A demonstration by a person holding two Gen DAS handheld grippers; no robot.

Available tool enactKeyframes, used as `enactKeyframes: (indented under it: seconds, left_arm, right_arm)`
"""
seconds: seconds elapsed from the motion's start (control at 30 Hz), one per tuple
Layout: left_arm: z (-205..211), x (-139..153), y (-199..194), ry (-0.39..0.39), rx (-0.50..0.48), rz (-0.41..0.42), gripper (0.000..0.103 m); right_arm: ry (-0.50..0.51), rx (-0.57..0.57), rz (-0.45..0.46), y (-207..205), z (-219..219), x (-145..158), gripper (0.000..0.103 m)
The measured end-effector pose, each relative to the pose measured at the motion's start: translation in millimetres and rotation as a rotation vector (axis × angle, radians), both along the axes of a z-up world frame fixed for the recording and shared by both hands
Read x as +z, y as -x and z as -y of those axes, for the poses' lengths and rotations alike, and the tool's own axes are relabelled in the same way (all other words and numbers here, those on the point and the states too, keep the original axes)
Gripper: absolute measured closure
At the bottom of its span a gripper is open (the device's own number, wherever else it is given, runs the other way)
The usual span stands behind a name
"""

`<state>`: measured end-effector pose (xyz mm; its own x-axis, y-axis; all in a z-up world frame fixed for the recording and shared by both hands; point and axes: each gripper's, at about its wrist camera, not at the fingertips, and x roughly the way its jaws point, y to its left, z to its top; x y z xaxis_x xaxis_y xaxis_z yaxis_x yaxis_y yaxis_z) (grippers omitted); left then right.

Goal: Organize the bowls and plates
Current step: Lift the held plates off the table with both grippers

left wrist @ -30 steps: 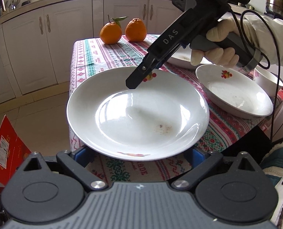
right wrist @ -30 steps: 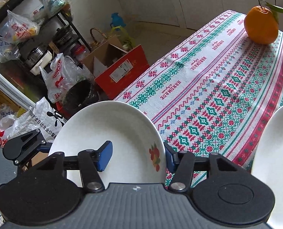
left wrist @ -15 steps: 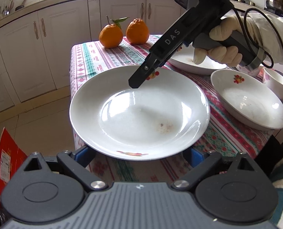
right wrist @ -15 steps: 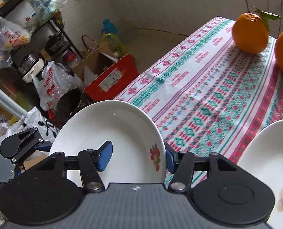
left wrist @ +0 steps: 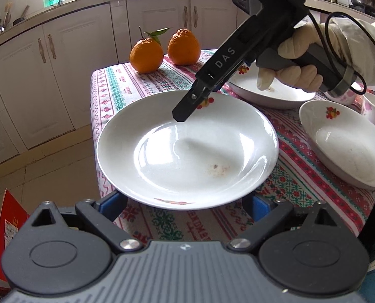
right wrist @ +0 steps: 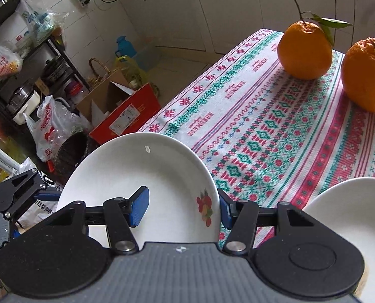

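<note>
Left wrist view, left to right. At 9 o'clock you have tiled floor [left wrist: 48, 171] and cream cabinets [left wrist: 68, 75] under a worktop; a red carton [left wrist: 8, 229] sits at 8 o'clock on the floor. At 11 o'clock two oranges [left wrist: 147, 55] stand side by side at the far end of the table [left wrist: 116, 93], which wears a white cloth banded in red and green.

The large white plate [left wrist: 187, 151] sits at centre, overhanging the table's near left corner. Your right tool [left wrist: 181, 116] comes in from 1 o'clock and is clamped on the plate's far rim, one finger inside, one outside. Your left tool [left wrist: 187, 205] stands wide, its blue pads [left wrist: 111, 202] on either side of the plate's near rim; whether they touch it, you cannot tell.

At 2 o'clock a second plate [left wrist: 270, 96] lies behind your gloved right hand [left wrist: 293, 60]. At 3 o'clock a shallow bowl [left wrist: 344, 144] rests on the cloth, with another bowl [left wrist: 374, 111] just beyond it.

Right wrist view: at 10 o'clock a dark shelf rack [right wrist: 23, 58] loaded with bags and pots; below it plastic bags [right wrist: 53, 126] and a dark bin [right wrist: 71, 151] on the floor.
</note>
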<state>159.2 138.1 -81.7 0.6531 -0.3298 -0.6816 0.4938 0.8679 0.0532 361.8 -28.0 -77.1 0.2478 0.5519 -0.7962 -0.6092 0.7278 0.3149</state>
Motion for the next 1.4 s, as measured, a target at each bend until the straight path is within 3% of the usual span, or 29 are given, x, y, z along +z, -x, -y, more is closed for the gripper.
enactKeyframes:
  seconds: [0.6,0.77,0.83,0.9,1.23,1.4]
  left_arm:
    - [5,2,-8,0.009,-0.016,-0.002,0.006]
    - [6,2,-9,0.010,-0.016,0.002,0.006]
    - [5,3,-7,0.014,-0.013,0.004,0.006]
    - [3,6,-3,0.019,-0.009,0.012,0.005]
    - [6,32,36,0.049,0.014,0.112,0.001]
    - [19,35,53,0.072,-0.011,0.101,0.001]
  right_arm:
    - [0.045,-0.013,0.052,-2,4,1,0.040]
    - [0.054,-0.005,0.062,0,2,2,0.030]
    - [0.048,0.000,0.066,3,2,5,0.014]
    - [0.037,0.003,0.083,8,4,12,0.008]
    - [0.021,-0.007,0.181,60,29,57,0.002]
    - [0.002,-0.032,0.234,99,51,79,0.000]
